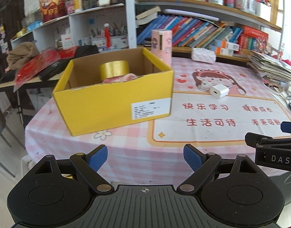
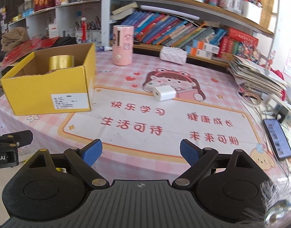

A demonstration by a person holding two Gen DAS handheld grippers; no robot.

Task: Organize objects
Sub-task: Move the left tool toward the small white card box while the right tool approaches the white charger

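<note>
A yellow cardboard box (image 1: 115,104) (image 2: 41,93) stands open on the left of the pink checked tablecloth. Inside it a gold tape roll (image 1: 114,68) (image 2: 61,61) rests on a pink patterned roll (image 1: 119,78). A white charger block (image 1: 219,90) (image 2: 165,93) lies mid-table beside a smaller white adapter (image 1: 204,85) (image 2: 152,84). My left gripper (image 1: 145,158) hovers open over the table's near edge, in front of the box, nothing between its blue pads. My right gripper (image 2: 140,153) is open and bare over the printed mat, well short of the charger.
A pink cylindrical appliance (image 2: 122,45) and a white quilted pouch (image 2: 173,55) stand at the table's back. A leaning stack of magazines (image 2: 257,76) and a phone (image 2: 278,138) occupy the right side. Bookshelves (image 2: 183,30) rise behind. A keyboard with red papers (image 1: 37,68) lies left.
</note>
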